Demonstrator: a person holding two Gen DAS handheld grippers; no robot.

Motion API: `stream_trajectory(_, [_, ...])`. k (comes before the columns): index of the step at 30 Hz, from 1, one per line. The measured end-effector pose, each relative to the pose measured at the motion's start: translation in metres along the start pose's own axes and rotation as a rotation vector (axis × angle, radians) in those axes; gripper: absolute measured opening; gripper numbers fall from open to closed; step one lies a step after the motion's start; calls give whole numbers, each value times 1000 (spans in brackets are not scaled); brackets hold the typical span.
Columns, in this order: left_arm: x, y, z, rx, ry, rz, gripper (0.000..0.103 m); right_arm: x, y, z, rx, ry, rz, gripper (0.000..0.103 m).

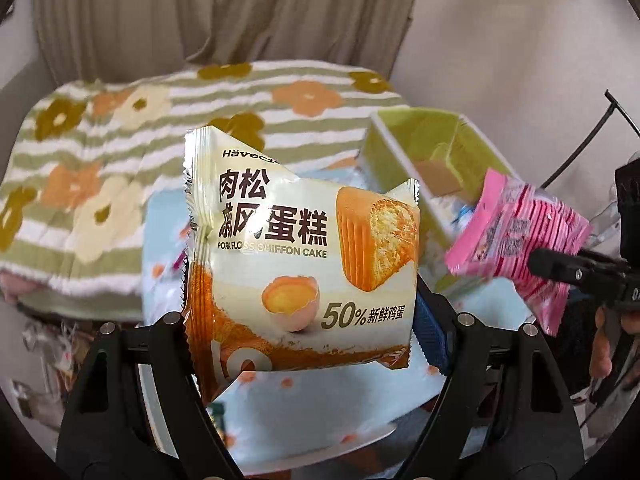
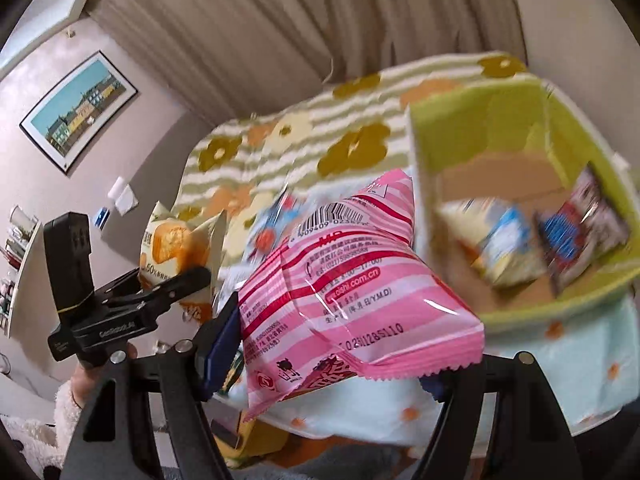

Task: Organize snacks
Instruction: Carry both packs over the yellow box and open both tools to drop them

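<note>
Aloft, tilted downward: left gripper [image 1: 304, 320] clamped on cake packet [image 1: 300, 248]; right gripper [image 2: 332, 364] clamped on pink packet [image 2: 352, 280], near green box [image 2: 500, 128].

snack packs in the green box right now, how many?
2 visible in the green box: a pale blue-and-cream pack toward its left, a dark red-and-blue pack toward its right. Both blurred; more may be hidden.

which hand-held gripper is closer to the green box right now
Right. The right hand-held gripper, clamped on the pink packet, is just beside the green box. The left hand-held gripper, holding the chiffon cake packet, is farther away.
</note>
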State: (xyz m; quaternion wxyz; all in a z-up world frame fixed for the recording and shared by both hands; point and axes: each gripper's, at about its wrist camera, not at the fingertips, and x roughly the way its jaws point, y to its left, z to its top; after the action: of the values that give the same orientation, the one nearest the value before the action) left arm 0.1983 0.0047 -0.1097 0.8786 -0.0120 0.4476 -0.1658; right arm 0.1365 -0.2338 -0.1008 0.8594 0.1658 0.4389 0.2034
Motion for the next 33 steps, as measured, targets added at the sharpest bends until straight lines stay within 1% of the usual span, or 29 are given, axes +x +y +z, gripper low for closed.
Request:
stream_trajectory(3, [10,-26,25,-5,-16,-18,78,-11,-24,19,-12,-18,0,71])
stream_trajectory(4, [14,-35,32,-8,-18,-23,78,-14,-26,24,-20,-21,-4,71])
stream_trajectory(6, [25,-56,48,-6,-27,-30,78,-19,-41,37,-53,-30,-31,71])
stream_trajectory(9, [46,-88,70,11,-29,-33,78,-30,-63,52,-65,-47,-44,71])
stream_trajectory(13, [78,-126,97,6,-16,-57,78,-34,-93,78,-69,-56,-79,71])
stream_trajectory(16, [105,-148,111,16,14,-59,78,-31,-113,95,-81,-50,-88,71])
stream_trajectory(19, [136,-162,123,21,59,-63,78,-23,-129,106,-82,-32,-102,71])
stream_trajectory(23, [174,-173,134,34,124,-66,78,-11,-151,116,-51,-8,-91,71])
stream_trajectory(27, [208,-177,140,47,184,-71,78,1,-167,119,-22,13,-115,70])
stream_trajectory(32, [237,-176,143,65,250,-84,78,9,-182,124,35,24,-134,71])
stream_trajectory(33, [241,-177,145,72,259,-80,80,10,-184,125,38,25,-139,71])
